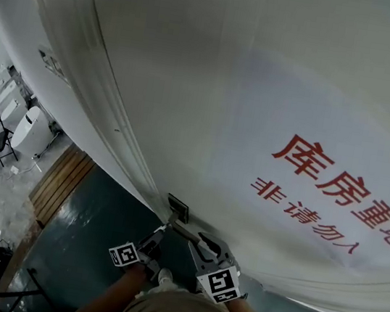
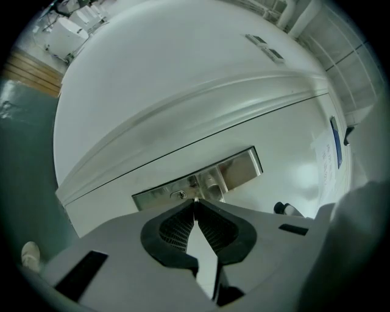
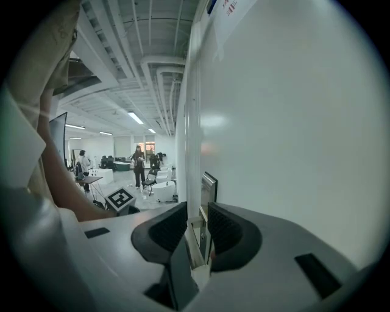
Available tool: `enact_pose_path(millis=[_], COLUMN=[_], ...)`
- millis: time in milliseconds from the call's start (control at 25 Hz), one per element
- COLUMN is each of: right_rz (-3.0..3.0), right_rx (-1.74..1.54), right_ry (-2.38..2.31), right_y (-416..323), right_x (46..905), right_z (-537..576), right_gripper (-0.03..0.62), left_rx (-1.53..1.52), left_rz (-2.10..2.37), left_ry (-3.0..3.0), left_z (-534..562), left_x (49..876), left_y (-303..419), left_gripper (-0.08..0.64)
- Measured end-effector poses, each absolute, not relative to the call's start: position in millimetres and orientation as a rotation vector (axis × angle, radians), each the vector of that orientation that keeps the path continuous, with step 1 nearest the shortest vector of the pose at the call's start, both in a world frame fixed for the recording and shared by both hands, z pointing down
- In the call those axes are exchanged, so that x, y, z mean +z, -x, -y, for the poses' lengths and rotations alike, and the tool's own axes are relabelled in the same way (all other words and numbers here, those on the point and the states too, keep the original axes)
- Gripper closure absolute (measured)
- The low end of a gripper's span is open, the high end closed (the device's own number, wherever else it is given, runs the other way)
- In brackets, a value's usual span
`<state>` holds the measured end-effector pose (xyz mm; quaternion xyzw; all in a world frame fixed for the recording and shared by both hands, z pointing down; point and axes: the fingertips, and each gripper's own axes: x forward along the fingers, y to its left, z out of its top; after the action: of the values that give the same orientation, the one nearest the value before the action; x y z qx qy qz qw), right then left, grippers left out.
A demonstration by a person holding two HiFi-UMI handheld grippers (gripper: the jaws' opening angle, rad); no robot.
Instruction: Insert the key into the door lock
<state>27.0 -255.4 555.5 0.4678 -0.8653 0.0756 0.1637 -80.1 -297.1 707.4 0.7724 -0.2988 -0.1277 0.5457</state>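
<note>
Our left gripper (image 2: 195, 203) is clenched, its black ribbed pads meeting tip to tip. At the very tips a thin pale sliver shows. It is too small for us to say whether it is the key, and no view shows a key plainly.

Just ahead of those tips lies the brushed-steel rectangular lock plate (image 2: 244, 164), set in the white door (image 2: 183, 79). Its small round keyhole (image 2: 178, 195) is just ahead of the tips and slightly to their left. We cannot tell whether the tips touch the plate. The lower edge of the plate is hidden behind the gripper's grey body.

Our right gripper (image 3: 197, 207) grasps the silver metal lever handle (image 3: 195, 242), which runs between its two pads. Ahead of it the plate shows only edge-on, so the keyhole cannot be seen from there.

In the head view the two grippers sit close together below the plate, marker cubes (image 1: 223, 282) towards us, with the jaws too small to read. Up and to the right of the right gripper, red printed characters (image 1: 336, 189) cross the door, the last one cut by the frame edge. Beyond the door's edge, to the right gripper's left, a standing person (image 3: 139, 163) is small and dim.
</note>
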Motion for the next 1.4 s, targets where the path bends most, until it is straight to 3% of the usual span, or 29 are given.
enact_pose_path(millis=[1400], right_rz=[2.453], right_rx=[0.222], right_ry=[-1.316], right_y=[-41.5], right_x=[562.0], right_z=[249.4], right_gripper=[0.480], left_rx=[-0.439], left_rz=[0.699], left_ry=[-1.607], left_z=[313.7], left_x=[745.9], left_y=[61.0], left_gripper=[0.526])
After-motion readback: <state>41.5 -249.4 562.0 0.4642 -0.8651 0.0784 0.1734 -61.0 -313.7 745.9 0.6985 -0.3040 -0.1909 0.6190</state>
